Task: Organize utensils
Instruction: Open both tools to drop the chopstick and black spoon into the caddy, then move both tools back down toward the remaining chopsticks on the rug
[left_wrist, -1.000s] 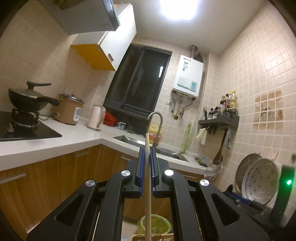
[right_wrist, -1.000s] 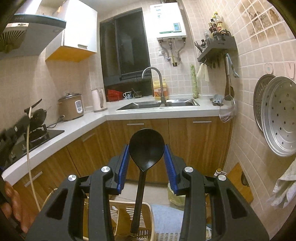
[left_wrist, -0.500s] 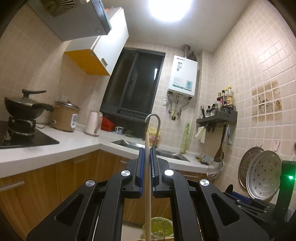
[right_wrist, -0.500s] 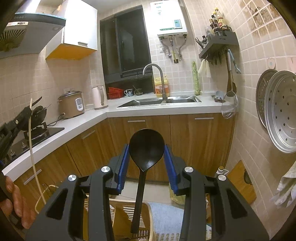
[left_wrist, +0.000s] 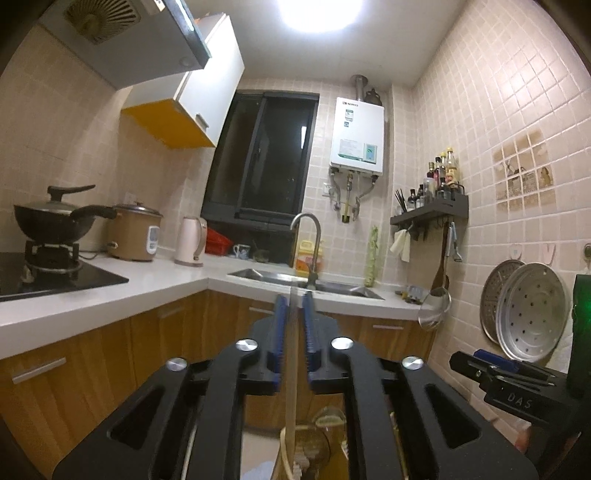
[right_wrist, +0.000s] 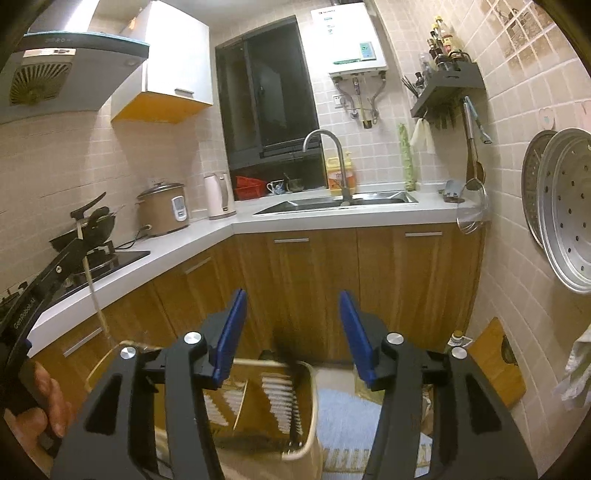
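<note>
One pale wooden chopstick (left_wrist: 291, 354) upright between left gripper (left_wrist: 293, 306) fingers just opening, slim and straight, right gripper (right_wrist: 291, 325) fingers just spreading, empty above slatted utensil basket (right_wrist: 295, 402).

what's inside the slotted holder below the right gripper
In the holder, slotted divider walls show, and a blurred dark shape at its rim, perhaps the black spoon. Its floor and lower contents are hidden behind the right gripper, whose jaws have just been opening.

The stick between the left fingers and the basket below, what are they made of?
The stick looks like pale bare wood or bamboo: matte, tan, no shine. The basket looks like cream plastic, or maybe coated metal: smooth rim and evenly slotted walls. Blur leaves both uncertain.
</note>
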